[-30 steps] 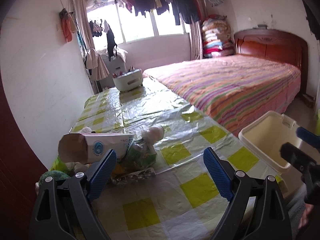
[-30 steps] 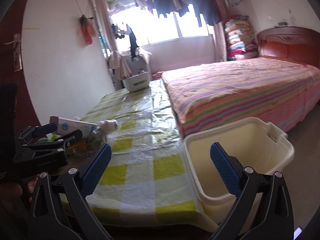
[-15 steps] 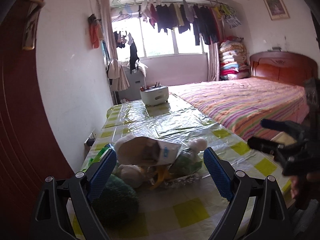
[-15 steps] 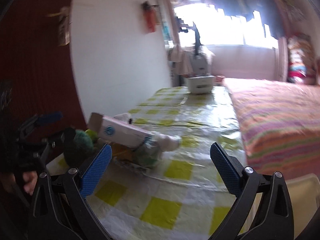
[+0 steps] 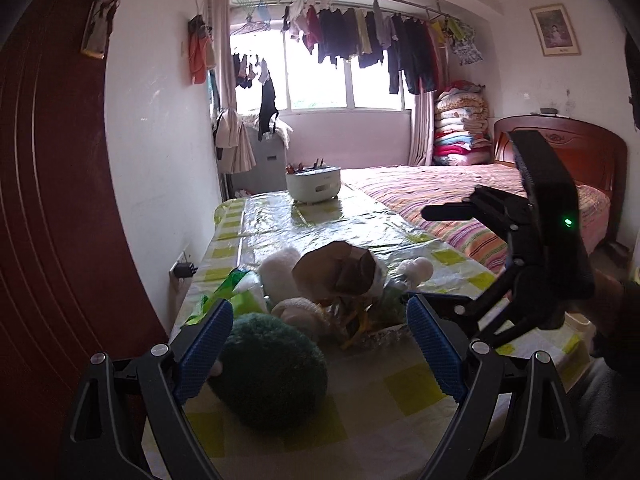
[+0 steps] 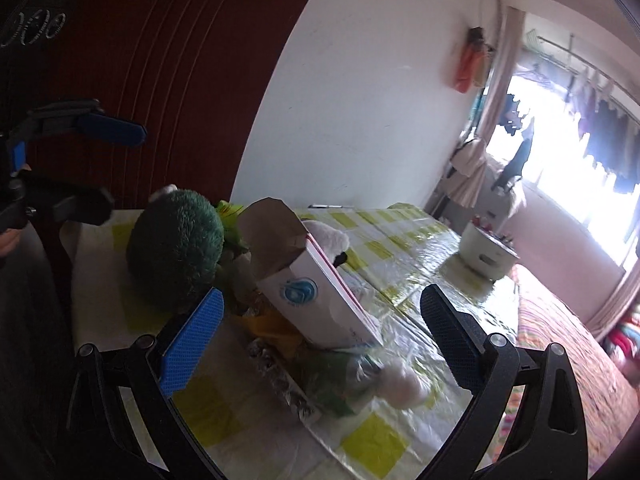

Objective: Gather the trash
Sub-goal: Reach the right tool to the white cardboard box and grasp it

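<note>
The bed (image 5: 472,196), with a striped cover, occupies the 2 o'clock region of the left wrist view, its edge running alongside the table (image 5: 320,220); the table carries a glossy yellow-and-white checked cloth and extends toward the window at 12 o'clock. A white tub (image 5: 314,187) stands at the table's far end, well apart from the litter. A dark green plush ball (image 5: 268,372) rests on the cloth at 6 o'clock in the left wrist view, between the left gripper's pads and just beside the litter pile. The trash lies heaped at the near end of the table: an opened white cardboard carton (image 6: 320,296), tilted with its torn brown mouth raised, sits atop the heap; a green plastic wrapper (image 6: 332,376) and a foil strip (image 6: 280,376) lie beneath it; a white crumpled wad (image 6: 400,386) lies touching the wrapper at 5 o'clock. The left gripper (image 5: 320,348) hangs with jaws spread wide, holding nothing; the right gripper (image 6: 320,332) likewise stands wide apart, its jaws framing the carton without contact.
</note>
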`<state>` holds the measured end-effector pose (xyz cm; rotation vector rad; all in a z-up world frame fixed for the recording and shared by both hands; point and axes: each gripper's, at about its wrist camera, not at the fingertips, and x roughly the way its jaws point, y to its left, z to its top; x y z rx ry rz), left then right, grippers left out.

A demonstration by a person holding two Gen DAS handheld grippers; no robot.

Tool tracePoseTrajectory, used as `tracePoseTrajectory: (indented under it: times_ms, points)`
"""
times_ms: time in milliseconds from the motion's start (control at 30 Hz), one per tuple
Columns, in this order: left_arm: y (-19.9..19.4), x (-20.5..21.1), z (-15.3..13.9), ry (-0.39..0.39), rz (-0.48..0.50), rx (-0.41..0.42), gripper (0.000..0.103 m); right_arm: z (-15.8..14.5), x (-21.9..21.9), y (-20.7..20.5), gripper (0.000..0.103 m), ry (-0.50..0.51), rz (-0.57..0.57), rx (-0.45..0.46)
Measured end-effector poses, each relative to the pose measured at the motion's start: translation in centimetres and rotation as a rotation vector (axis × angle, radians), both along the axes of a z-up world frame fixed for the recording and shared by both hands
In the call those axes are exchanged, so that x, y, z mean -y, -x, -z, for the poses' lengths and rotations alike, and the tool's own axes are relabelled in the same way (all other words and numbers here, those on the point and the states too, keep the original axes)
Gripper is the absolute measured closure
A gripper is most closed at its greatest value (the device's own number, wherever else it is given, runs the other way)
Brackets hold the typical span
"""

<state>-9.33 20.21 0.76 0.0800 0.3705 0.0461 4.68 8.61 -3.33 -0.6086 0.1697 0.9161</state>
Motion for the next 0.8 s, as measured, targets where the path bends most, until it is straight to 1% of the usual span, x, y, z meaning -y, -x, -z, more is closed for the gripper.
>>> tracePoseTrajectory:
  times_ms: [133,200,267,300,333,400,467,533,600,700,800]
  points:
    - [0.1,-0.8,0.6,-0.006,-0.035,-0.024,0.017,0.4,-2.3,-2.2,0.006,0.031,-0.004,-0.017]
    - [0.0,-1.3,0.8,0.006,-0.047,-0.035,0.017,0.9,-3.3,-2.9,0.006,0.063,-0.001,-0.010]
    - [0.0,-1.9,0.9,0.023,-0.057,-0.045,0.017,1.3,-4.3,-3.3,0.009,0.091,0.007,0.007]
    - [0.0,-2.3,1.0,0.038,-0.064,-0.050,0.017,1.6,-4.7,-3.5,0.019,0.099,0.012,0.005]
    - [0.0,-2.8,1.0,0.051,-0.071,-0.052,0.017,1.7,-5.1,-3.9,0.032,0.108,0.020,-0.006]
    - [0.0,-3.6,1.1,0.081,-0.083,-0.059,0.017,2.0,-5.7,-4.5,0.046,0.130,0.060,-0.024]
    - [-0.1,-4.3,1.3,0.112,-0.092,-0.068,0.017,2.3,-5.9,-4.9,0.048,0.140,0.089,-0.030]
    - [-0.1,-4.6,1.4,0.127,-0.103,-0.078,0.017,2.2,-5.5,-5.1,0.055,0.116,0.097,-0.050]
    - [-0.1,-4.7,1.5,0.134,-0.117,-0.084,0.017,1.5,-4.6,-5.5,0.057,0.054,0.087,-0.113]
    - [-0.4,-5.0,1.6,0.141,-0.125,-0.097,0.017,0.1,-2.9,-5.3,0.059,-0.044,0.113,-0.114]
    - [-0.9,-5.4,2.1,0.174,-0.114,-0.128,0.017,-2.1,-0.6,-4.3,0.059,-0.173,0.125,-0.127]
